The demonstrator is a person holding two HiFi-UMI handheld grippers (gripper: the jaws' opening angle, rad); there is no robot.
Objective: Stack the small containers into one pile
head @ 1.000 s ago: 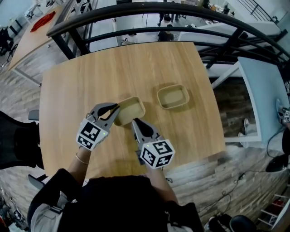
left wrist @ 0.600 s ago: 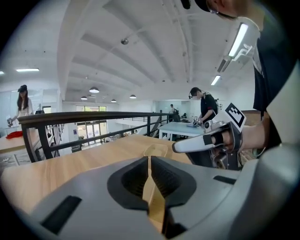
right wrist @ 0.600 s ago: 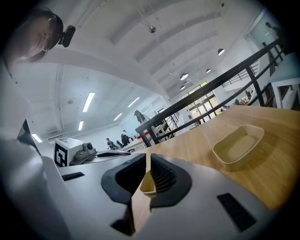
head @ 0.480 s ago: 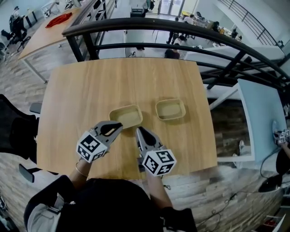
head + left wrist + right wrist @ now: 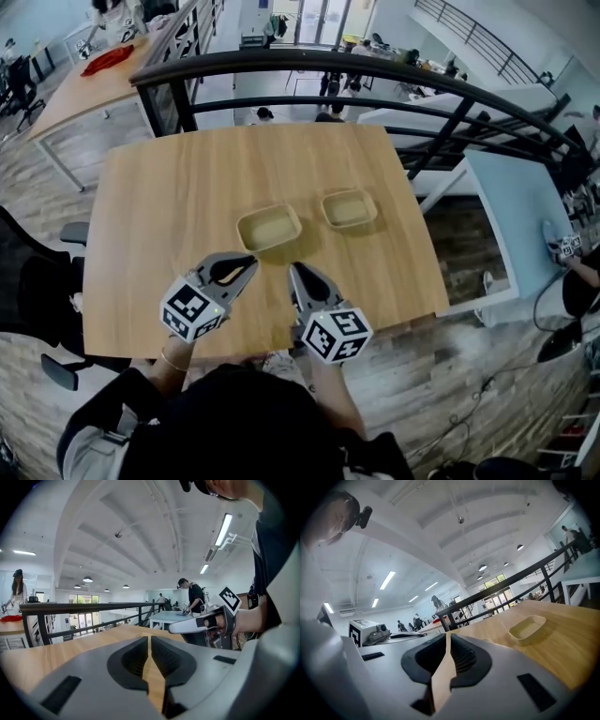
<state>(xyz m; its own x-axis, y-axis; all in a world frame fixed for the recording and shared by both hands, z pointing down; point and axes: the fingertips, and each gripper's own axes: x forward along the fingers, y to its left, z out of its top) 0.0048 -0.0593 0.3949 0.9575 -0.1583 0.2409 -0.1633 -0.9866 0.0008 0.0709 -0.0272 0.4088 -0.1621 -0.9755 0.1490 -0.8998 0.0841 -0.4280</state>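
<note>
While left container (image 5: pixel 269 228), right container (image 5: pixel 349 208) sit apart on table (image 5: pixel 159 206), left gripper (image 5: pixel 246 267), right gripper (image 5: pixel 298 275) clenched empty toward near edge.

Head view: above the person, steeply down, whole tabletop (image 5: pixel 169 216) seen, left claw (image 5: pixel 251 265) and right claw (image 5: pixel 293 270) nearest. Both gripper views: low over the tabletop, near level, facing the railing (image 5: pixel 375 70). All share the tabletop; the right gripper view also catches a beige container (image 5: pixel 527 626).
</note>
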